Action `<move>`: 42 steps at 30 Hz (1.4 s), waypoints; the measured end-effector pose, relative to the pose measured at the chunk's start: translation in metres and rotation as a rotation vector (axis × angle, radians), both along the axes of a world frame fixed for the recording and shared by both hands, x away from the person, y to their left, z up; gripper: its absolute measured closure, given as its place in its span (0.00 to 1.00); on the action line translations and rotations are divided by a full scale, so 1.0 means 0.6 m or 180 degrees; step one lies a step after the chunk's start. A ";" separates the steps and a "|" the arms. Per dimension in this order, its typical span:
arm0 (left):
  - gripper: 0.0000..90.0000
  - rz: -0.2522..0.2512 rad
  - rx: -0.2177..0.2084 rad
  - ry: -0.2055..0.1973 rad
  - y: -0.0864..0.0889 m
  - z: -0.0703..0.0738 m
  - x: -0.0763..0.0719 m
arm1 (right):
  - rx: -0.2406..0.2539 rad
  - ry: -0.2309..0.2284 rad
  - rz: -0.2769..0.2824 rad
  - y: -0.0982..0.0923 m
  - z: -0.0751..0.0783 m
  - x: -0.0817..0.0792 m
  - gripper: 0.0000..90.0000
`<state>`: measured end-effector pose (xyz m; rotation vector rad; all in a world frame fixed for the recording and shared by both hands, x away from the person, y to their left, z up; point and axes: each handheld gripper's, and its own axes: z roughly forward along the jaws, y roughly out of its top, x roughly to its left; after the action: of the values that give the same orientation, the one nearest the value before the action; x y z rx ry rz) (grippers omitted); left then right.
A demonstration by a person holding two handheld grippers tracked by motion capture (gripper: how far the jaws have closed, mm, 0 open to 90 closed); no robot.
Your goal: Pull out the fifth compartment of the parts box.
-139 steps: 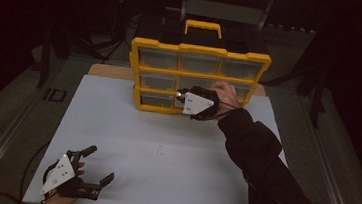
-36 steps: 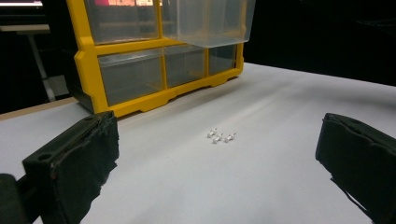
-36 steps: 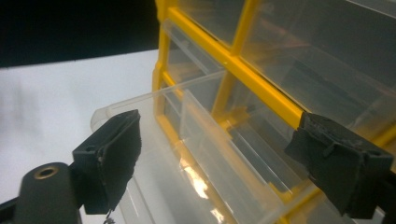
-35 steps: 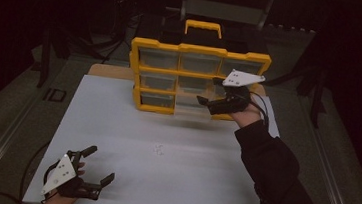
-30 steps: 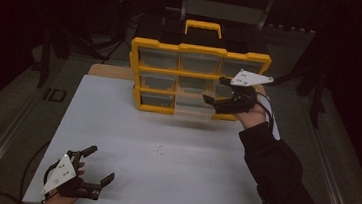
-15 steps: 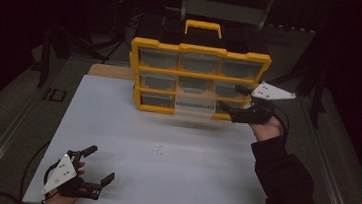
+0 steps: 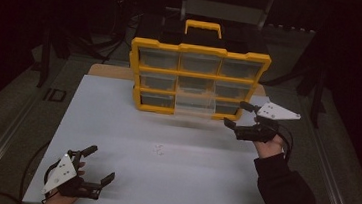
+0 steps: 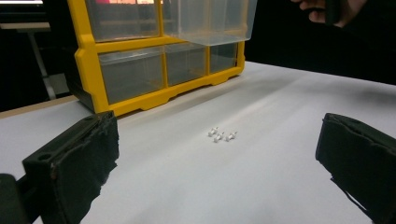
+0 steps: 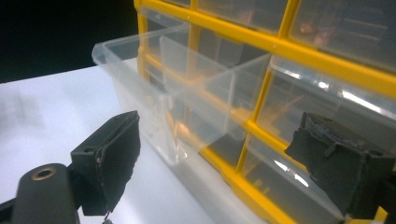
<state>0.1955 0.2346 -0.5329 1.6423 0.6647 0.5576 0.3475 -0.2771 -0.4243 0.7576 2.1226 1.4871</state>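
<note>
A yellow drawer cabinet (image 7: 199, 78) stands at the back of the white table (image 7: 116, 126). One clear middle drawer (image 7: 196, 103) is pulled out; in the right gripper view this drawer (image 9: 177, 84) looks empty, with a divider inside. My right gripper (image 7: 235, 113) hovers open just right of the drawer, holding nothing. Three small white pins (image 7: 158, 150) lie mid-table. My left gripper (image 7: 101, 163) rests open at the front left corner. In the left gripper view the pins (image 8: 220, 135) lie ahead of the left gripper (image 8: 217, 177), well beyond its wide-apart jaws.
The cabinet (image 8: 140, 70) has a yellow carry handle (image 7: 204, 26) on top and rows of shut clear drawers. Dark floor and stands surround the table. The person's right hand (image 8: 327, 9) shows far off in the left gripper view.
My right gripper pulled back from the cabinet's front and moved right, off the drawer, which now stands pulled out. The left gripper has not moved.
</note>
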 end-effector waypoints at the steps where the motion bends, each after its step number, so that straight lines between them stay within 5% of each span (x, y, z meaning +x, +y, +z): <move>1: 0.00 0.0000 -0.0001 0.0001 0.000 0.000 0.000 | 0.0014 0.0029 0.0004 -0.001 -0.005 -0.004 0.15; 22: 0.00 0.0027 -0.0005 0.0030 0.004 -0.003 0.000 | 0.0074 0.0246 0.0163 -0.016 -0.107 -0.078 0.15; 33: 0.00 0.0025 0.0016 0.0031 0.002 -0.002 -0.001 | 0.0157 0.0315 0.0270 -0.020 -0.136 -0.112 0.15; 42: 0.00 0.0011 0.0037 0.0028 0.001 -0.002 -0.001 | -0.0037 0.0251 0.0402 -0.020 -0.155 -0.136 0.15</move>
<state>0.1946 0.2352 -0.5341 1.6556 0.6720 0.5579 0.2662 -0.2893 -0.5170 0.7003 2.2736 1.5304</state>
